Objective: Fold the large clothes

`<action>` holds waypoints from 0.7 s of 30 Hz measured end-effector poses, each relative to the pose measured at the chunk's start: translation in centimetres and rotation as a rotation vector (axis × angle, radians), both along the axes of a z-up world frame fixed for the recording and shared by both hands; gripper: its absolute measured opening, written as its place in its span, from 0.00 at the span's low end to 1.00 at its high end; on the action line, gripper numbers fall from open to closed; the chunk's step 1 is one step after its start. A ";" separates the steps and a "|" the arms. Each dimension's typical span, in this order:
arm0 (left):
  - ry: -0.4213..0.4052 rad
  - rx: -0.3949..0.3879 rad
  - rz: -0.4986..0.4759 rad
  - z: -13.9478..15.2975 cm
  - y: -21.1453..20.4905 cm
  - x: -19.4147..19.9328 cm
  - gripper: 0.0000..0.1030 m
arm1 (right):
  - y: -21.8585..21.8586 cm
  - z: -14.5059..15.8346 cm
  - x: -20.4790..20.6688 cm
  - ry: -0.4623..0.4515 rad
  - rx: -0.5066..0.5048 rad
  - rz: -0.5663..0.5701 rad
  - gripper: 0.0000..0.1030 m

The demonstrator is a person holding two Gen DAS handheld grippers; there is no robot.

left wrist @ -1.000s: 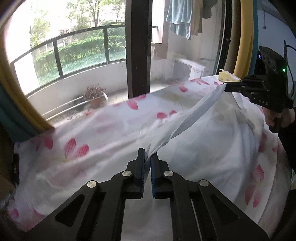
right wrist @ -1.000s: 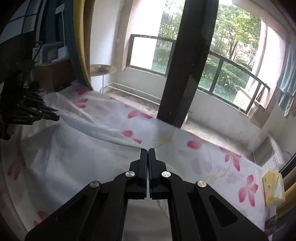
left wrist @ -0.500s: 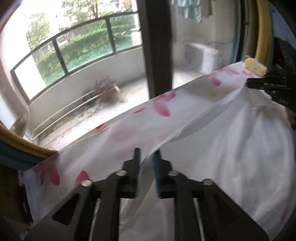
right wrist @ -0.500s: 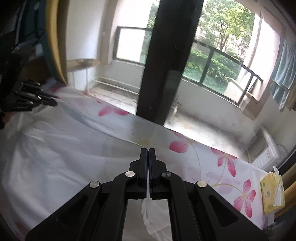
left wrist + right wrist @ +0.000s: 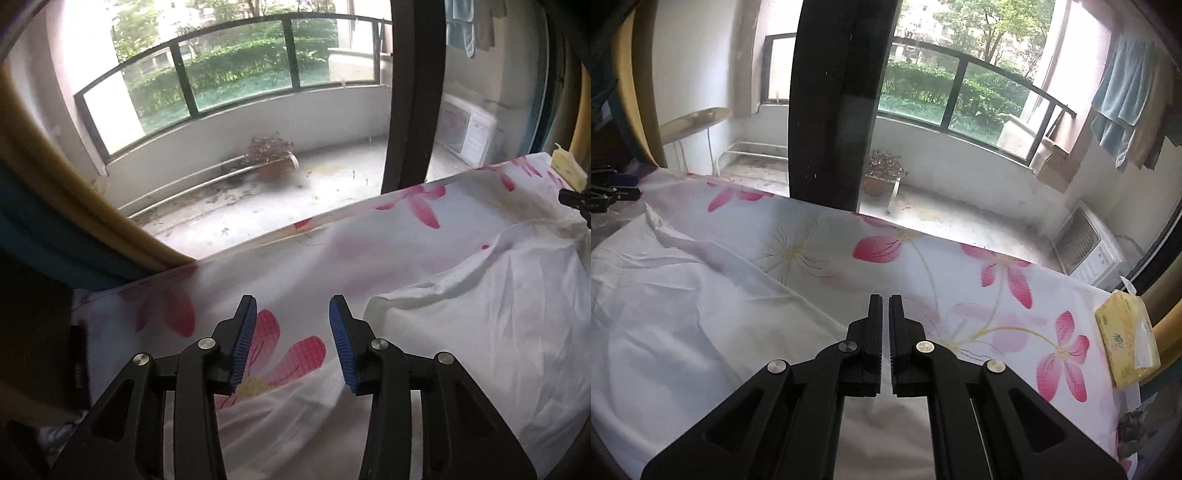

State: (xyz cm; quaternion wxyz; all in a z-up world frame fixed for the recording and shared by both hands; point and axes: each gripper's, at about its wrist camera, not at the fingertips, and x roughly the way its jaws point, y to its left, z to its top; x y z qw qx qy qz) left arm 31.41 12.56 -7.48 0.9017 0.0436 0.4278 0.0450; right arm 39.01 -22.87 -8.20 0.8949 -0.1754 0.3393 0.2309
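Left gripper (image 5: pixel 292 308): jaws just opened, apart, nothing between them. Right gripper (image 5: pixel 885 306): jaws together; can't tell whether cloth is pinched. Large plain white garment (image 5: pixel 683 314) lies crumpled on the white bedsheet with pink flower print (image 5: pixel 960 280), under both grippers.

Two tongs (image 5: pixel 291 345) (image 5: pixel 885 345), one white garment (image 5: pixel 683 306), one flowered sheet (image 5: pixel 886 251), one tissue pack (image 5: pixel 1126 343) (possibly opened).
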 end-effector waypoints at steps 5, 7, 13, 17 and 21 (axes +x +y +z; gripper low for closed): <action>0.048 -0.131 -0.217 0.1 -4.3 -1.6 0.42 | -1.7 0.6 -1.9 0.027 0.053 0.013 0.03; 0.087 -0.178 -0.283 -0.7 -6.1 -1.1 0.42 | -2.4 0.6 -2.8 0.034 0.059 0.014 0.03; 0.163 -0.123 -0.294 -3.3 -9.8 2.5 0.42 | -4.7 0.3 -5.5 0.067 0.067 0.001 0.03; 0.156 -0.095 -0.268 -3.5 -9.9 4.9 0.42 | -6.5 -0.4 -6.5 0.085 0.056 -0.042 0.03; 0.129 -0.042 -0.197 -3.4 -8.4 6.1 0.42 | -8.6 -0.7 -6.8 0.103 0.059 -0.100 0.06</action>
